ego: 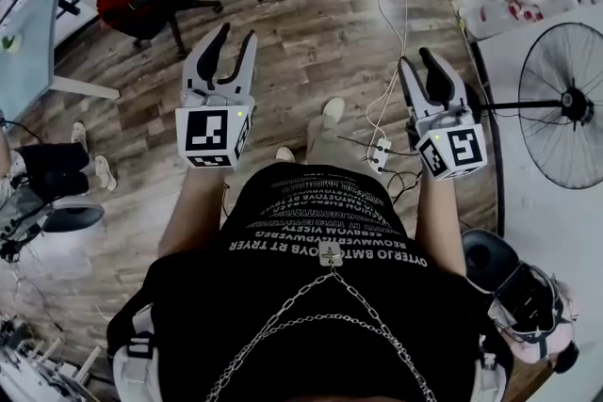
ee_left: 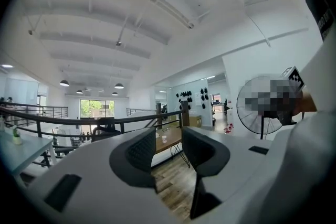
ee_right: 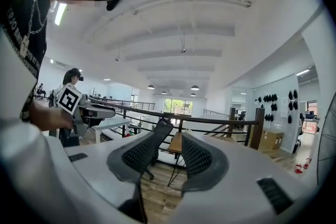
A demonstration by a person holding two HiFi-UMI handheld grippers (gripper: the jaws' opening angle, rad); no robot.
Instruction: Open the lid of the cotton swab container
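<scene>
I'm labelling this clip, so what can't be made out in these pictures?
Head view: wooden floor underfoot, hidden by the person's black printed shirt.
Left gripper view: round black wire fan, partly under a blur patch.
Same view: small white cup, distant, too small to identify.
Cotton swab container: in no view.

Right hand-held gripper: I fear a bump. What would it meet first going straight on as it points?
Nothing close: the right hand-held gripper is open and empty. Far ahead lies the wooden table, black chair beside it; depth is unclear.

Bright, even light from ceiling lamps (ee_left: pixel 119 85) and far windows (ee_left: pixel 97 108); strong fisheye bending, black corners.
</scene>
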